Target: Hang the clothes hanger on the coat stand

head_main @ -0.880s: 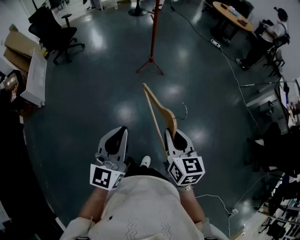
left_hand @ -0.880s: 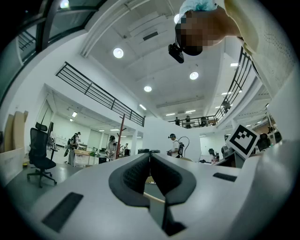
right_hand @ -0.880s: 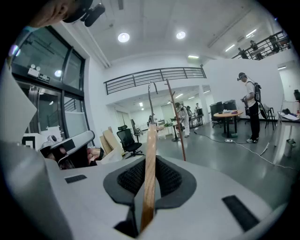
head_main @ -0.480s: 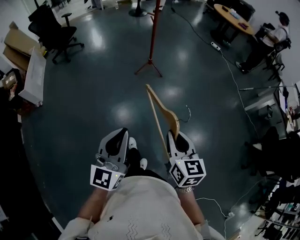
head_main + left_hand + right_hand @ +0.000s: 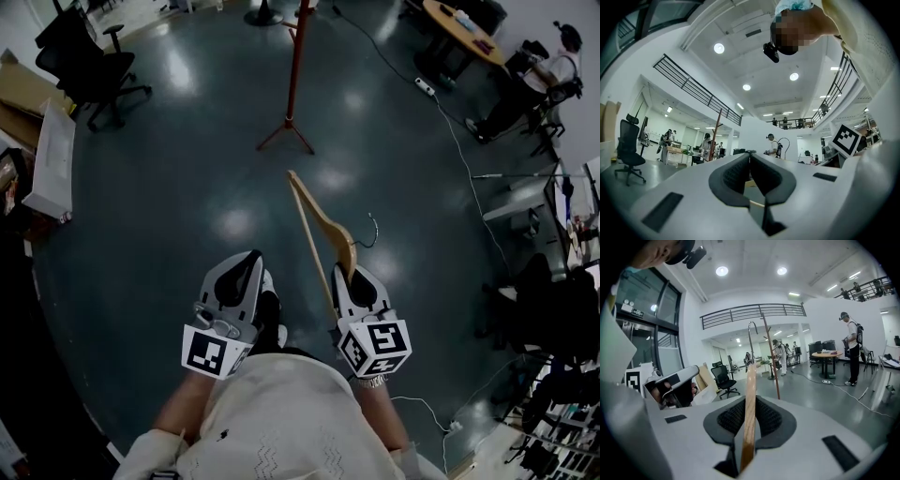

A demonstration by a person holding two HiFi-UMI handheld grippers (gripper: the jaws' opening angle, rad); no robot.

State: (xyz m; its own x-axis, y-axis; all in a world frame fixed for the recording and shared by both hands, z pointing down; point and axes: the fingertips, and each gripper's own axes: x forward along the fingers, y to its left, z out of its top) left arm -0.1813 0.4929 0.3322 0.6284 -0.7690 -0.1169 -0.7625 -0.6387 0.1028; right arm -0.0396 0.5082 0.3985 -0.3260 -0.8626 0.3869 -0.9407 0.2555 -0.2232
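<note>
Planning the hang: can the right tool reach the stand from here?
Probably not yet: the right tool grips the hanger, but the stand is far ahead; nothing blocks the way.

My head camera looks steeply down, coat stand (image 5: 294, 66) far at 12 o'clock. Cameras on left tool (image 5: 246, 262) and right tool (image 5: 345, 274) sit close behind their jaws, facing forward, sharing that stand.

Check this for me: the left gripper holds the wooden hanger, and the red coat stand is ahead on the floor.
Wrong gripper. The right gripper holds the wooden hanger, as the right gripper view shows; the left gripper holds nothing. The red coat stand is ahead on the floor.
</note>
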